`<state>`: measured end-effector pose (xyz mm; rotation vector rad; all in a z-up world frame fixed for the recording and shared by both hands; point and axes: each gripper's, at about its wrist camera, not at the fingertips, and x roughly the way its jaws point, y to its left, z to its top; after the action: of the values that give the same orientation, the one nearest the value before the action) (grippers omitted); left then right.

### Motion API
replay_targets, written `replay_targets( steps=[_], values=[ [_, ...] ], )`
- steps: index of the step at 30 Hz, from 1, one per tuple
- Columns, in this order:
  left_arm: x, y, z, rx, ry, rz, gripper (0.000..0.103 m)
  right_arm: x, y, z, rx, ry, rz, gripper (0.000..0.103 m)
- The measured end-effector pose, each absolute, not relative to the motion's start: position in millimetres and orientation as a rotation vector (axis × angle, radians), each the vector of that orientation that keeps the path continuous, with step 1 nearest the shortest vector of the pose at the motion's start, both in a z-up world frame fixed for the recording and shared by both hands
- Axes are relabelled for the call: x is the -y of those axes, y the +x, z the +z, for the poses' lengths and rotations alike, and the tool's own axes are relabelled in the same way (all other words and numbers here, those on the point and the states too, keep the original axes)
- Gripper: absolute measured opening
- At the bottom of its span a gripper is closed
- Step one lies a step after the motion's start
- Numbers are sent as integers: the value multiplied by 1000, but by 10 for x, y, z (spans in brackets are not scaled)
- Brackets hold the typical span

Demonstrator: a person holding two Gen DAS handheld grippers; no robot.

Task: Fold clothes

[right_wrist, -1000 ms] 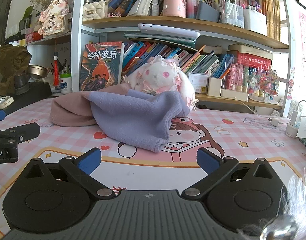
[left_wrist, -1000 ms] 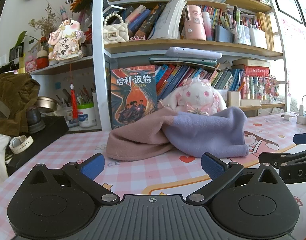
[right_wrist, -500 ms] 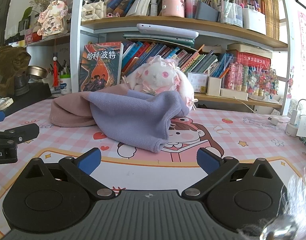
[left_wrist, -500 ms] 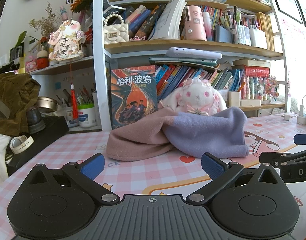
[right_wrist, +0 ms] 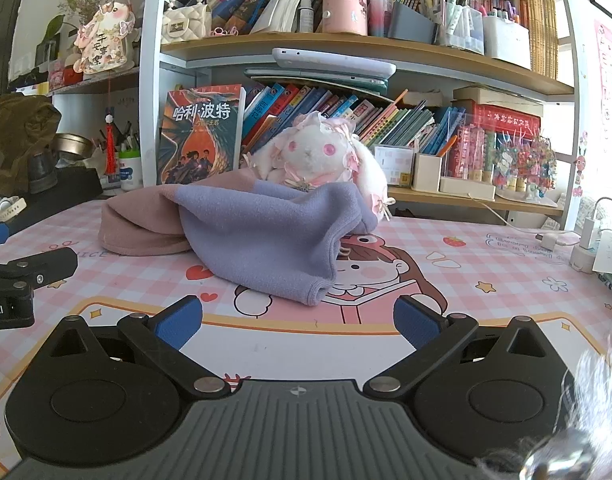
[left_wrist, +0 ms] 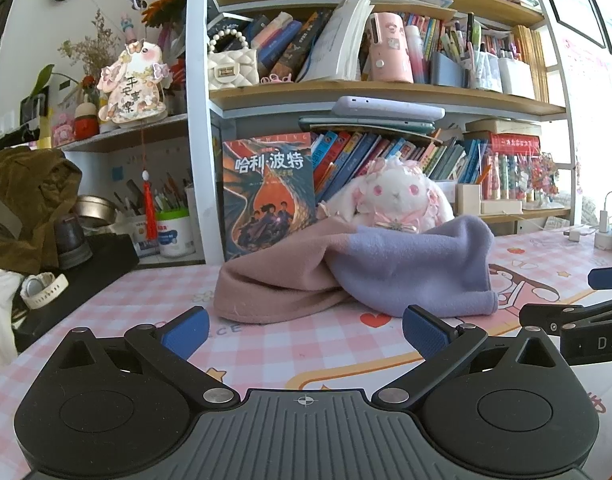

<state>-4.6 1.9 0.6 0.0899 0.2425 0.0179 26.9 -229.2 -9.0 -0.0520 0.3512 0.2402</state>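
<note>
A: The left gripper [left_wrist: 304, 330] is seen with its blue-padded fingers [left_wrist: 186, 330] spread wide, and nothing is held or touched between them

B: The same is seen on the right gripper [right_wrist: 298, 322]: fingers [right_wrist: 416, 324] set wide apart, with only bare desk mat [right_wrist: 306, 344] between the pads

A: The garment [left_wrist: 346, 276], a pink and lavender fleece piece, is found bunched in a heap on the checked mat, ahead of both grippers and apart from them

B: From the right wrist view its lavender corner [right_wrist: 318, 294] is shown nearest, lying just beyond the finger gap, with no contact made

A: From the left wrist view the pink hem [left_wrist: 266, 312] is presented closest, a strip of open mat being left between it and the pads

B: Open room is seen to the right of the heap, across the cartoon print, up to the charger and cable [right_wrist: 554, 240] at the far edge

A: Behind the heap a plush rabbit [left_wrist: 394, 200] is seated, with the cloth drawn up against it, and a book [left_wrist: 268, 196] is stood upright beside it under the shelves

B: On the left side a dark block [left_wrist: 90, 268] with a white watch [left_wrist: 42, 290] on it is placed at the mat's edge, well apart from the cloth
</note>
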Motion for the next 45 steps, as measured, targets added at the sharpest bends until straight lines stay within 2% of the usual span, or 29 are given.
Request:
replay_targets(
  steps=[26, 38, 45],
  values=[
    [23, -17, -7, -264, 114, 6, 103, 2294, 211, -68, -313, -52, 261, 103],
    [-14, -100, 7, -212, 91, -40, 103, 2288, 225, -74, -327, -48, 289, 103],
    [-32, 6, 13, -264, 78, -42, 103, 2250, 252, -79, -346, -64, 348, 103]
  ],
)
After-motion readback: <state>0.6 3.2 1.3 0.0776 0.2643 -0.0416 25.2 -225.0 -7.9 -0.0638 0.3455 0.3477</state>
